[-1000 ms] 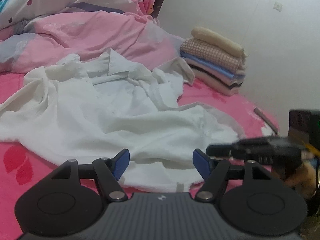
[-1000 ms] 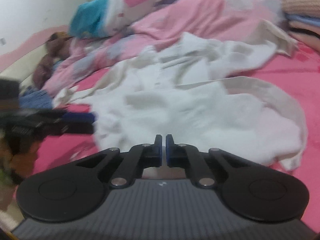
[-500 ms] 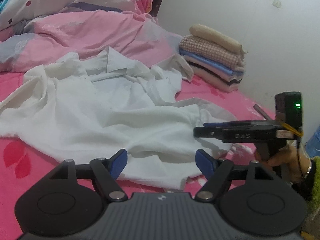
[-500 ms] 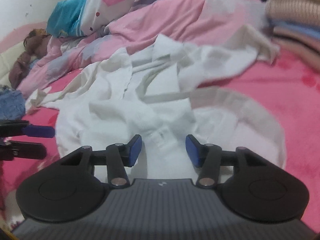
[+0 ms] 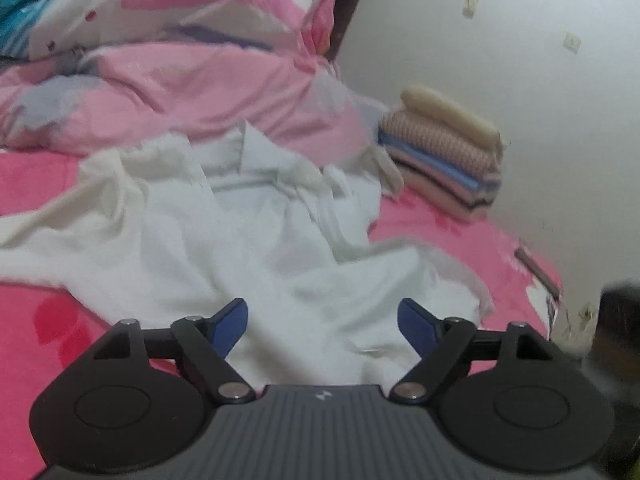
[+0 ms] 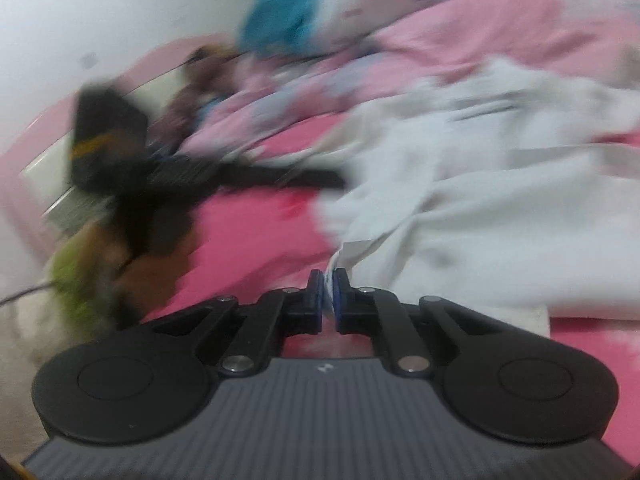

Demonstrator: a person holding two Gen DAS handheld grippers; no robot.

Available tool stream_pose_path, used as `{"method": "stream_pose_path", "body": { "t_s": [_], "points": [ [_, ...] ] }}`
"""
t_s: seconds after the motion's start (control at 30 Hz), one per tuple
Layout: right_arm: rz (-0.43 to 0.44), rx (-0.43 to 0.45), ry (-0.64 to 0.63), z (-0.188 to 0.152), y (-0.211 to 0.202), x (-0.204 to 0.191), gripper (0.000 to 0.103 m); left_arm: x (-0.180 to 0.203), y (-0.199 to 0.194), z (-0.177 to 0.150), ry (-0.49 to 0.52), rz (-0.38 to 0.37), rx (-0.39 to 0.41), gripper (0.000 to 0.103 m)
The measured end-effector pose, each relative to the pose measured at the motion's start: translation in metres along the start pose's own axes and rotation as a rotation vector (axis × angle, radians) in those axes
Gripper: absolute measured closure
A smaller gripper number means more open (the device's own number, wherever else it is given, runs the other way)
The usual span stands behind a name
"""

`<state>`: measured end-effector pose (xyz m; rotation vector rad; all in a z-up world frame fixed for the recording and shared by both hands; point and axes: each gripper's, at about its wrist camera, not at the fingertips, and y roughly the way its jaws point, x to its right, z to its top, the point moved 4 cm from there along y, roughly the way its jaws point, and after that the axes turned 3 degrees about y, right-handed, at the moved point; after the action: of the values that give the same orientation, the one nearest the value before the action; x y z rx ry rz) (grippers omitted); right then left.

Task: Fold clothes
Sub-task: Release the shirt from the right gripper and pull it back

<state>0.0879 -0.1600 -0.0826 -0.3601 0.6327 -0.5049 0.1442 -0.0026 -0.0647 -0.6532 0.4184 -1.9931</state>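
Observation:
A crumpled white collared shirt (image 5: 248,240) lies spread on the pink bed sheet (image 5: 36,336). My left gripper (image 5: 322,322) hovers just above the shirt's near hem. Its jaws are opening, and the blue pads (image 5: 230,322) touch no cloth. In the blurred right wrist view the same white shirt (image 6: 480,208) fills the right half. My right gripper (image 6: 328,294) is shut on a thin edge of that shirt, which stands up between the pads. The left gripper (image 6: 288,176) appears there as a dark blur at the shirt's left edge, held by a hand (image 6: 152,272).
A stack of folded clothes (image 5: 444,160) sits against the white wall (image 5: 520,80) at the bed's far right. A rumpled pink quilt (image 5: 180,92) lies behind the shirt, with a teal pillow (image 6: 288,20) and a brown soft toy (image 6: 200,80) further left. The bed's edge (image 5: 536,272) runs on the right.
The right gripper opened over the shirt's edge, then shut on it and swung to the left. The left gripper's jaws widened and it rose slightly. The right gripper left the left wrist view.

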Motion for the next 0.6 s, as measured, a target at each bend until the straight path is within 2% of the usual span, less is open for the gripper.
{"method": "stream_pose_path", "body": {
  "t_s": [0.13,0.2,0.27,0.3,0.37,0.43,0.5,0.6],
  "points": [
    [0.164,-0.047,-0.082,-0.009,0.032,-0.055,0.098,-0.004,0.004,0.0,0.031,0.066,-0.016,0.018],
    [0.137,-0.084,-0.131,-0.014,0.044,-0.068,0.098,-0.007,0.012,-0.006,0.063,0.114,-0.044,0.018],
    [0.114,-0.133,-0.143,-0.018,0.051,-0.069,0.094,-0.013,0.023,-0.014,0.079,0.161,-0.086,0.019],
    [0.121,-0.148,-0.121,-0.017,0.048,-0.065,0.089,-0.017,0.027,-0.017,0.083,0.177,-0.106,0.019],
    [0.125,-0.154,-0.089,-0.013,0.035,-0.055,0.065,-0.024,0.032,-0.022,0.081,0.193,-0.124,0.02],
    [0.114,-0.121,-0.073,-0.001,0.012,-0.042,0.052,-0.032,0.034,-0.025,0.073,0.193,-0.125,0.02],
    [0.096,-0.066,-0.041,0.017,-0.013,-0.021,0.047,-0.038,0.035,-0.027,0.069,0.203,-0.127,0.02],
    [-0.021,0.067,0.08,0.063,-0.038,0.036,0.034,-0.047,0.04,-0.032,0.068,0.236,-0.138,0.02]
  ]
}}
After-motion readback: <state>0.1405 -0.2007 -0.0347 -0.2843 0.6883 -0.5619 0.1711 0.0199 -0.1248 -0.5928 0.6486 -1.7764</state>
